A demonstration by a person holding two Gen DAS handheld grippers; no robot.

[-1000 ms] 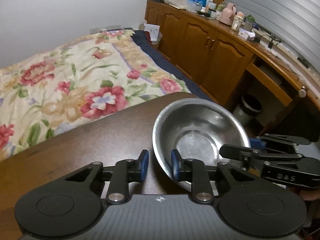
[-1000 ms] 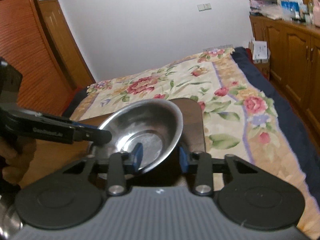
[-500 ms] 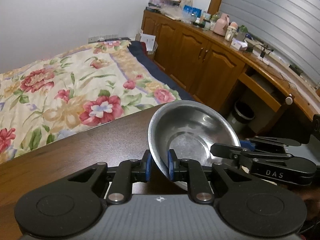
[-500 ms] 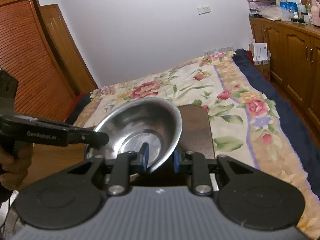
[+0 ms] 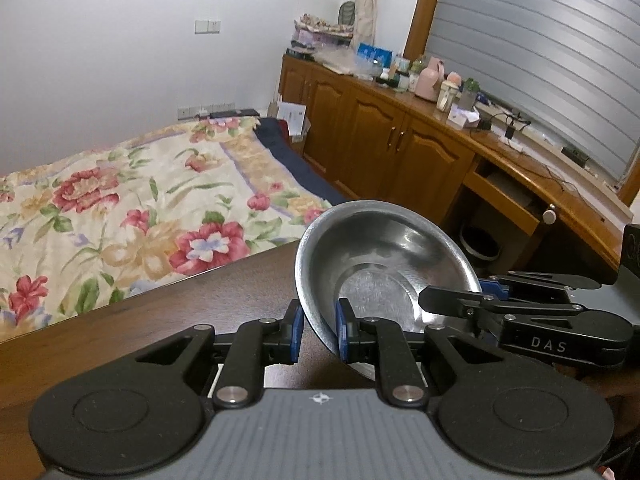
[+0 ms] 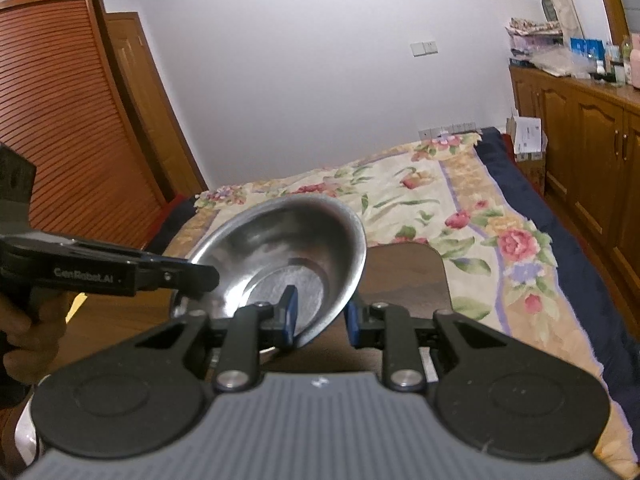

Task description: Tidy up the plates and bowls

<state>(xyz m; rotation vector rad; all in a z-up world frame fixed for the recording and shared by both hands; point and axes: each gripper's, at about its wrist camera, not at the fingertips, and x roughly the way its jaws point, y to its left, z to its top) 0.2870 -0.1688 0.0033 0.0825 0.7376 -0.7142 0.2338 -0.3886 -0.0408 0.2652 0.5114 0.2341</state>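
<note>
A shiny steel bowl hangs tilted above the dark wooden table, gripped from two sides. My left gripper is shut on its near left rim, one blue pad inside the wall and one outside. In the left wrist view my right gripper reaches in from the right and clamps the opposite rim. In the right wrist view the same bowl sits between the blue pads of my right gripper, which is shut on its edge, while the left gripper holds the far left rim.
A bed with a floral quilt lies just past the table's far edge. Wooden cabinets with bottles and clutter line the right wall. A slatted wardrobe stands at the left. A hand holds the left tool.
Both grippers closed from a wider gap onto the bowl's rim. The bowl has risen off the table and both hands have moved up with it.
</note>
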